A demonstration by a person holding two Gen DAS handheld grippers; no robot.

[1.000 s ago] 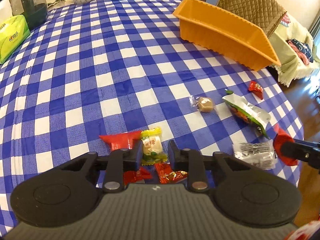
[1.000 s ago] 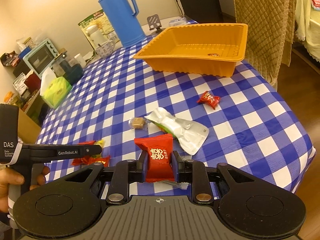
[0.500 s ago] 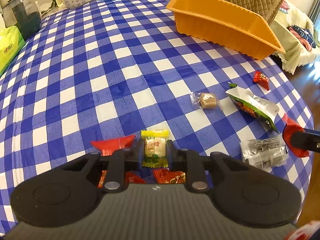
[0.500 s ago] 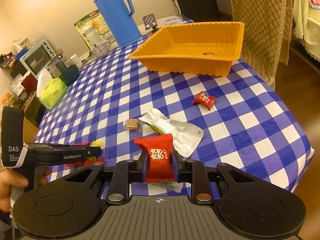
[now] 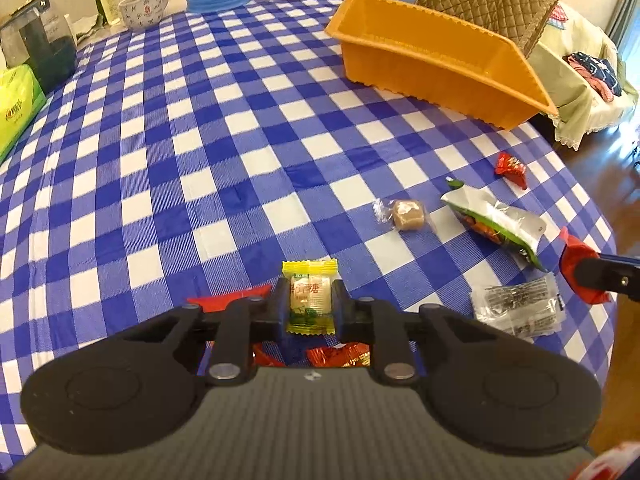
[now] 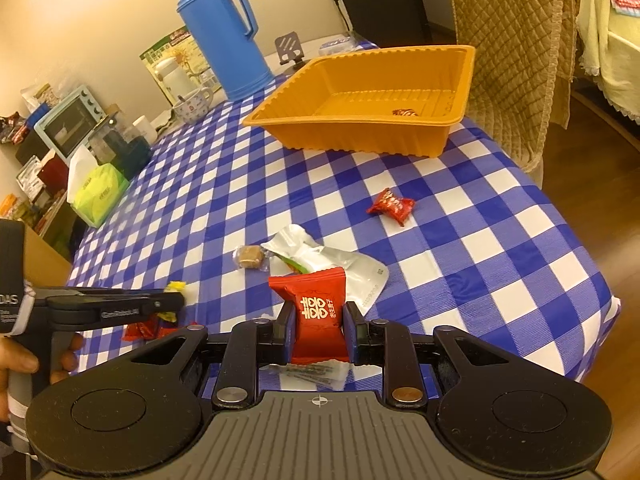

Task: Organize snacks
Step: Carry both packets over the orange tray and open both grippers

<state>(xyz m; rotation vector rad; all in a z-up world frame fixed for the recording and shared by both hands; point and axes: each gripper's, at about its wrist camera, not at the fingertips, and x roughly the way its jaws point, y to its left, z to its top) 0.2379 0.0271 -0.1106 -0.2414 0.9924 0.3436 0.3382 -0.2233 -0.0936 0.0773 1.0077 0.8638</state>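
Observation:
My left gripper [image 5: 309, 307] is shut on a yellow-wrapped candy [image 5: 309, 298] and holds it above the checked tablecloth. My right gripper [image 6: 318, 326] is shut on a red snack packet [image 6: 316, 312], also lifted. The orange tray [image 6: 452, 120] stands at the far side and holds one small red candy [image 6: 405, 112]; it also shows in the left wrist view [image 5: 424, 72]. Loose on the cloth lie a brown candy [image 5: 406, 215], a silver-green pouch [image 5: 496, 222], a red candy [image 5: 510, 168], a clear packet [image 5: 518, 312] and red wrappers [image 5: 336, 356] under my left gripper.
A blue thermos [image 6: 224, 36], a mug [image 6: 192, 104], a green tissue box [image 6: 100, 192] and a dark jar [image 5: 40, 56] stand along the far and left table edge. A quilted chair [image 6: 516, 48] is behind the tray. The table edge drops off at the right.
My left gripper has risen with the yellow candy and moved toward the tray. My right gripper has lifted slightly with the red packet, still shut.

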